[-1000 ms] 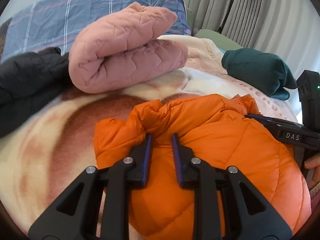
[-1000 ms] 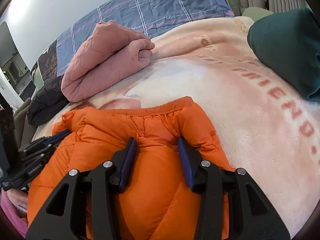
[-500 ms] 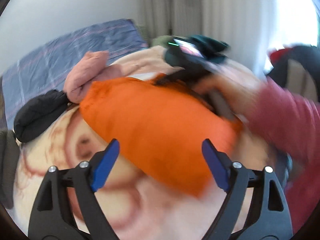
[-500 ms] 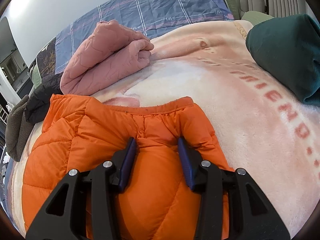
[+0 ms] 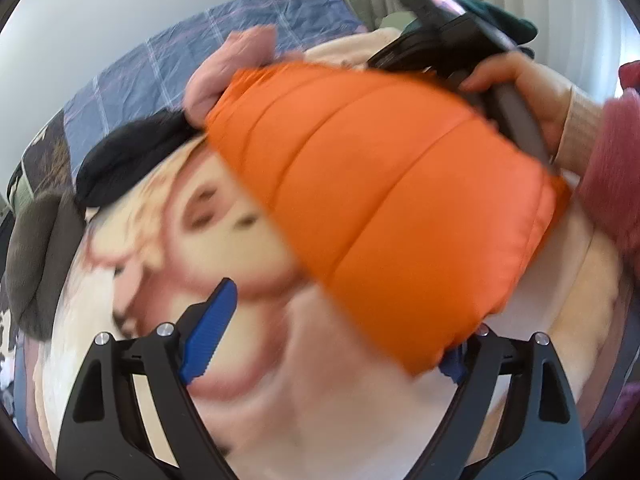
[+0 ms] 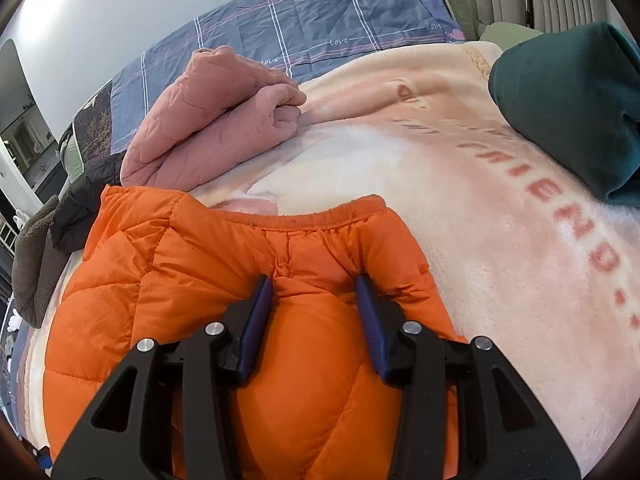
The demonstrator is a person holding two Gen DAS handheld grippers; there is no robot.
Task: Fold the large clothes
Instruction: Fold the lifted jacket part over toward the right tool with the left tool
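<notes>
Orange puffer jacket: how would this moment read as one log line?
task: fold large clothes | right gripper: shut on orange quilted puffer jacket | left gripper: open, holding nothing | surface: cream printed fleece blanket

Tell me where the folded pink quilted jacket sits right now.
In the right wrist view the pink quilted jacket lies upper left on the cream blanket, beyond the orange puffer jacket, before the blue plaid bedding.

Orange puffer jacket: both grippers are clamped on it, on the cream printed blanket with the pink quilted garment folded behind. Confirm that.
Not quite. Only the right gripper is clamped on the orange puffer jacket. The left wrist view shows the left gripper wide open, gripping nothing. The rest holds: the jacket lies on the cream printed blanket, with the pink quilted garment folded behind.
</notes>
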